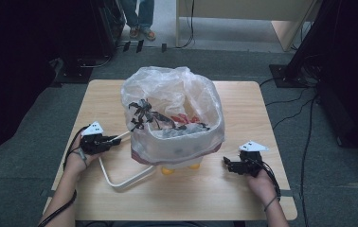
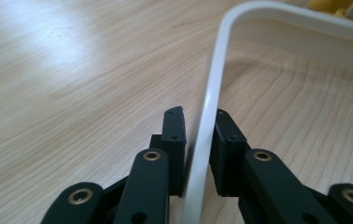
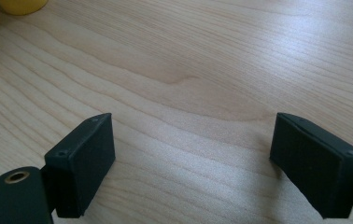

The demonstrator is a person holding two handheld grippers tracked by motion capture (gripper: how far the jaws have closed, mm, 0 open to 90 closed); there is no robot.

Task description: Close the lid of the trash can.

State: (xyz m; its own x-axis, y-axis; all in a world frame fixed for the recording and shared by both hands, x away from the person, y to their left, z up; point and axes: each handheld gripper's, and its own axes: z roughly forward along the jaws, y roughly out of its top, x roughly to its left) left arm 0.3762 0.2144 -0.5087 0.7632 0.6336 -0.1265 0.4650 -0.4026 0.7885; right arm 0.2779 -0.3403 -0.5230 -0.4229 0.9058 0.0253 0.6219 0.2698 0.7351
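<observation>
Covering most of the basket (image 1: 177, 153), the clear plastic bag (image 1: 177, 94) hides the basket's walls; only a reddish lower edge and two yellow feet (image 1: 167, 170) show beneath it. Contents inside the bag are hard to make out: dark scraps and something red. The white handle (image 1: 120, 179) lies folded down on the table (image 1: 243, 189), looping toward the person's side. The left gripper (image 1: 115, 140) is clamped on this handle near its left end; in the left gripper view the white bar (image 2: 202, 154) runs between the two jaws, with both pads pressed to it. The right gripper (image 1: 227, 163) rests on the table to the right of the basket, apart from it, its jaws spread wide over bare wood (image 3: 188, 93). Open tabletop remains on the right side and along the near edge. Beyond the far edge, a person's feet (image 1: 141, 32) stand on the floor.
</observation>
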